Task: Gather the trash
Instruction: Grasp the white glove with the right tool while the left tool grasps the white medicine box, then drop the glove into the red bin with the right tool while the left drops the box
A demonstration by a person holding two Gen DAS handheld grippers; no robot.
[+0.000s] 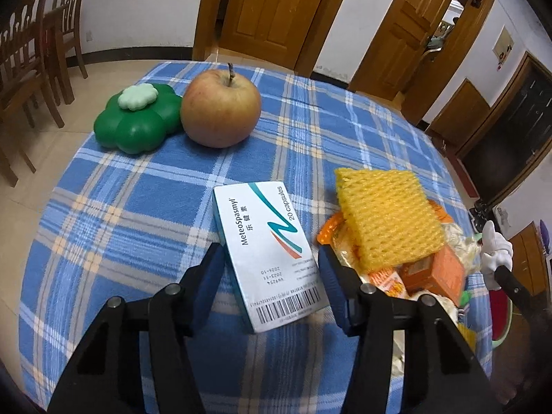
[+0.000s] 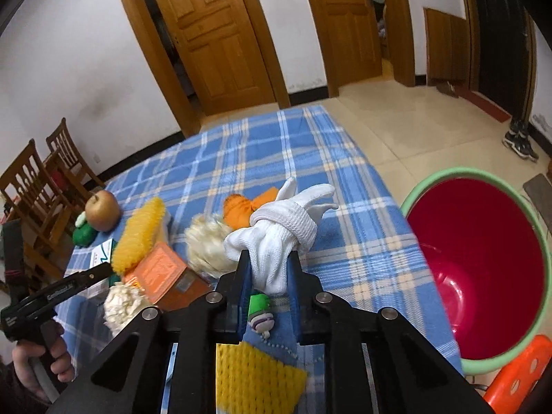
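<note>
The right gripper (image 2: 267, 269) pinched a knotted white glove (image 2: 276, 231) above the plaid tablecloth (image 2: 345, 207). The left gripper (image 1: 270, 269) straddled a MeteoSpasmyl capsule box (image 1: 272, 252), right pad clear of it.

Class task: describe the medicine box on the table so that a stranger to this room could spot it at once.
Find the blue plaid tablecloth. Between the left tool's fingers lies a flat white medicine box, left of the yellow foam net. It alone bears a teal swoosh and a barcode.
</note>
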